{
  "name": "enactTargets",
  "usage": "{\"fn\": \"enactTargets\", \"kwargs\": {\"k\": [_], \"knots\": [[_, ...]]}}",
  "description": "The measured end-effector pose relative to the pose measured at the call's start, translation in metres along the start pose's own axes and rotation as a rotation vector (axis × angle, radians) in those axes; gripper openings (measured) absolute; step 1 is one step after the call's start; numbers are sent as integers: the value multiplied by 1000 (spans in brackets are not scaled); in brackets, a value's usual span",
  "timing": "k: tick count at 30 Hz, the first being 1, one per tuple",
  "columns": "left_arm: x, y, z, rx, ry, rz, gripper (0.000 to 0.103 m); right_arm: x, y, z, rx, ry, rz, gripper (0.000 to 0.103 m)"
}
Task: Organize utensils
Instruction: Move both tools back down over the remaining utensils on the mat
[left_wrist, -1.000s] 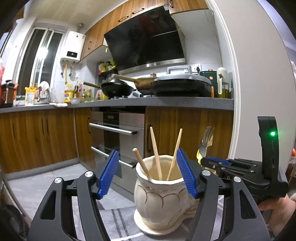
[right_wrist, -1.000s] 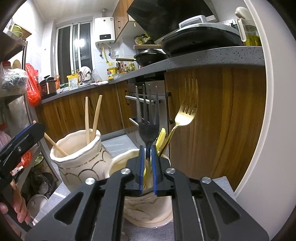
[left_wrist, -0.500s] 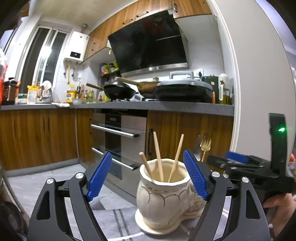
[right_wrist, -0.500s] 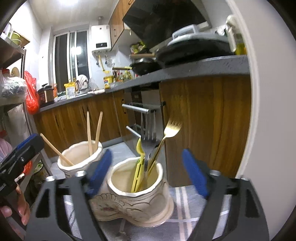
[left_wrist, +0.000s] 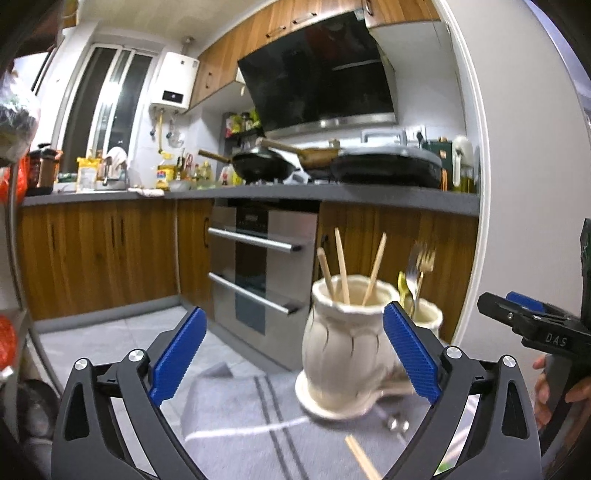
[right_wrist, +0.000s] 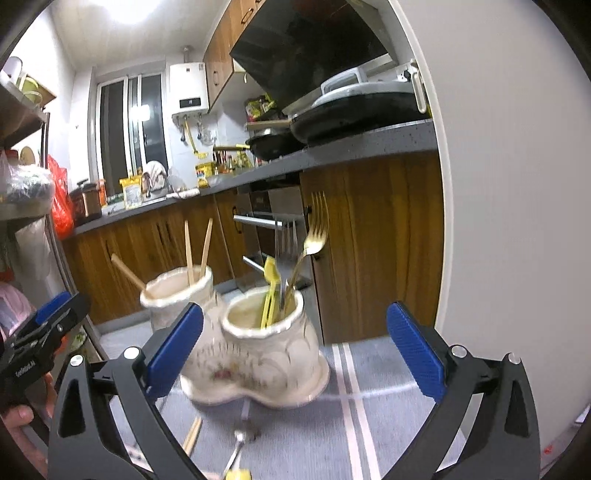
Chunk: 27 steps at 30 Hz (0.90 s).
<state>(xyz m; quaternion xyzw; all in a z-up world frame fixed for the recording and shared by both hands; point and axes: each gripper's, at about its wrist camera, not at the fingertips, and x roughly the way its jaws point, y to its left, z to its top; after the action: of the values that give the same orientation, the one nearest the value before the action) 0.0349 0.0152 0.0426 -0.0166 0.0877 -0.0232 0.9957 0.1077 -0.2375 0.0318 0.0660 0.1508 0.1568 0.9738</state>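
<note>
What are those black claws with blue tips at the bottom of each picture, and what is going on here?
No robot here: a person holds a hand tool with two blue-padded fingers in each hand, and a small wide-angle camera on each tool looks forward along its fingers. One picture comes from the left gripper, the other from the right gripper.

Both look at a cream double holder standing on a grey striped cloth in a kitchen. One cup holds wooden chopsticks; the other holds a gold fork, a silver fork and a yellow utensil. A loose chopstick and a spoon lie on the cloth.

Both grippers' jaws are opening and hold nothing.
</note>
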Motion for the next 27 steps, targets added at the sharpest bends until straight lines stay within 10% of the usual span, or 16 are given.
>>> {"fn": "enactTargets", "kwargs": {"k": [27], "knots": [[7,-35,-93,100,611,-21,83,-25,-9,-53,55,162,-21,98]]}}
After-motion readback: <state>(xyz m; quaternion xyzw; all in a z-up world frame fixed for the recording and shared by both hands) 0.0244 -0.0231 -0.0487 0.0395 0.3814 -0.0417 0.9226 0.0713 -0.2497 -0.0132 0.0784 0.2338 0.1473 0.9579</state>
